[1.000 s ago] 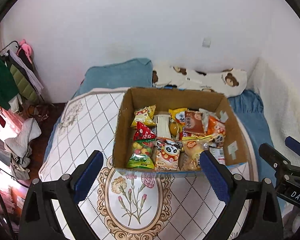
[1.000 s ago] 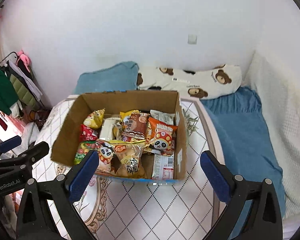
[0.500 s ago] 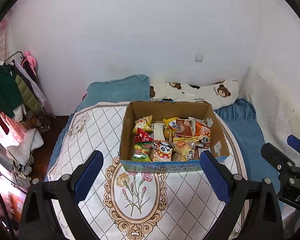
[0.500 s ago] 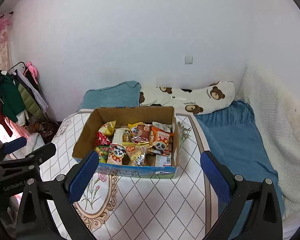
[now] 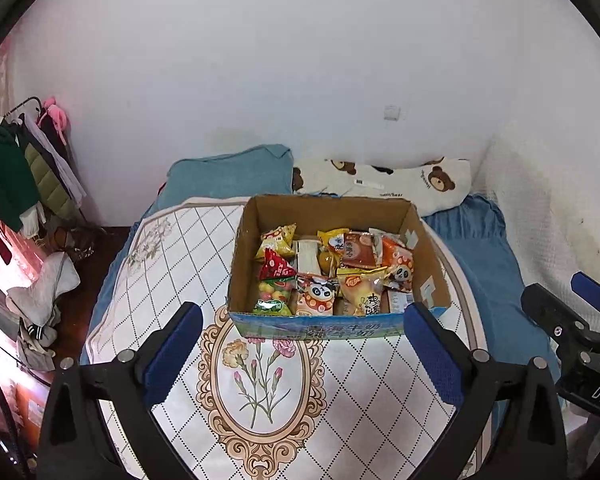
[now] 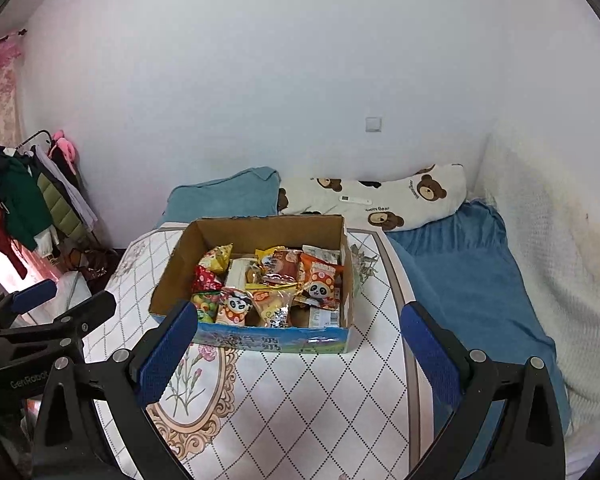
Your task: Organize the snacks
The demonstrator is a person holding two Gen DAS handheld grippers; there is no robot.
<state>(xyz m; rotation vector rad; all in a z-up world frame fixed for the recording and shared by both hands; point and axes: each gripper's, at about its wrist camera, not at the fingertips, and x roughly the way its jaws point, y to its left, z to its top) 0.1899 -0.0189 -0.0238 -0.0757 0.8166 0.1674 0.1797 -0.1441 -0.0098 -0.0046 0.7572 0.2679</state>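
Note:
An open cardboard box stands on a round table with a flower-patterned cloth. Several snack packets fill it, among them a panda packet, a green candy bag and a red pouch. My left gripper hovers above the cloth in front of the box, its jaws opening with nothing between them. My right gripper hangs in front of the box too, open and empty, and appears at the right edge of the left wrist view.
Behind the table lie a teal pillow and a bear-print pillow on a blue bed cover. A white blanket runs along the right wall. A clothes rack stands at the left, with items on the floor.
Both grippers have drawn back and upward from the box, which now looks smaller and farther off. More of the cloth shows in front of it. No snack has moved.

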